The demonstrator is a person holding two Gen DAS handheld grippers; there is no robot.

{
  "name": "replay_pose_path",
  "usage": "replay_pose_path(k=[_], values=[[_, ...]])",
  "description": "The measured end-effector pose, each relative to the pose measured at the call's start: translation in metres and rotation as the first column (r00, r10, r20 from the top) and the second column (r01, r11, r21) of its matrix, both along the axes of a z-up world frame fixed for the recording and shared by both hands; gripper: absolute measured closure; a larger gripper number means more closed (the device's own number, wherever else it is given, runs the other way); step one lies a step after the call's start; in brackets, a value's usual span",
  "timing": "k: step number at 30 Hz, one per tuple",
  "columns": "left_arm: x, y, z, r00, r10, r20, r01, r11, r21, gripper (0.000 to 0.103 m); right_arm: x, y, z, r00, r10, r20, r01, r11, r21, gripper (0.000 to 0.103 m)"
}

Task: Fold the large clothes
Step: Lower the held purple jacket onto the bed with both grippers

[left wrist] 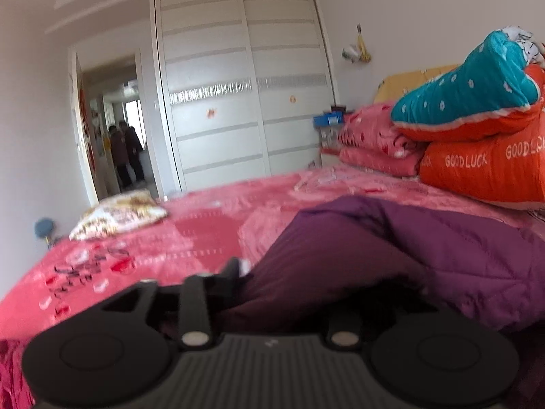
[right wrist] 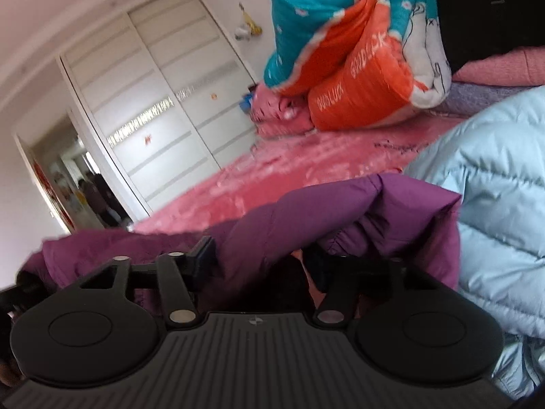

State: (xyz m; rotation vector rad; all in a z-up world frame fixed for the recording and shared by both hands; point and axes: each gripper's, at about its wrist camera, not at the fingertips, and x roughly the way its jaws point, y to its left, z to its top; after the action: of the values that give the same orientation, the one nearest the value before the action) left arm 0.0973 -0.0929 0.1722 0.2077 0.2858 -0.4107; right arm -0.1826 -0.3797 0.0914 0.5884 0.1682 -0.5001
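My left gripper (left wrist: pixel 293 279): jaws parted, purple quilted jacket (left wrist: pixel 425 255) bunched between them, right finger hidden, grip unclear | my right gripper (right wrist: pixel 262 255): jaws wide, jacket (right wrist: pixel 306 211) fold lying loose between | jacket on pink bedspread (left wrist: pixel 153 245), beside light-blue puffer coat (right wrist: pixel 494 204) | orange-teal quilts (left wrist: pixel 477 129) stacked behind

Jacket (left wrist: pixel 425 255): purple, quilted. Bed cover (left wrist: pixel 153 245): pink-red, printed; second jacket (right wrist: pixel 494 197): pale blue, quilted. Quilt (left wrist: pixel 483 167): orange, white "GOOD LUCK" lettering; teal quilt (left wrist: pixel 466 88), white flowers.
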Motion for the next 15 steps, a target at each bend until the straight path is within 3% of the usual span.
replay_pose_path(k=[2,4,6,9,15], values=[[-0.001,0.001,0.001,0.999,-0.006,-0.041,0.006,1.000,0.005,0.038,0.004,0.003,-0.005,1.000,0.007,-0.025,-0.007,1.000,-0.023,0.005],[-0.005,0.004,0.001,0.997,-0.012,-0.077,0.013,1.000,0.009,0.018,0.003,0.010,-0.006,0.999,0.019,-0.050,-0.021,0.999,-0.046,0.005],[-0.012,0.010,0.002,0.994,-0.028,-0.105,0.028,1.000,0.001,0.012,0.009,0.008,-0.009,0.997,0.028,-0.076,-0.033,0.997,-0.071,0.004],[-0.026,0.020,0.004,0.991,-0.041,-0.129,0.043,0.999,0.018,0.005,0.012,0.009,-0.021,0.994,0.041,-0.105,-0.050,0.995,-0.086,0.002],[-0.064,0.049,0.009,0.981,-0.062,-0.183,0.065,0.998,0.009,0.004,0.024,-0.007,-0.029,0.984,0.061,-0.168,-0.072,0.996,-0.061,0.000]])
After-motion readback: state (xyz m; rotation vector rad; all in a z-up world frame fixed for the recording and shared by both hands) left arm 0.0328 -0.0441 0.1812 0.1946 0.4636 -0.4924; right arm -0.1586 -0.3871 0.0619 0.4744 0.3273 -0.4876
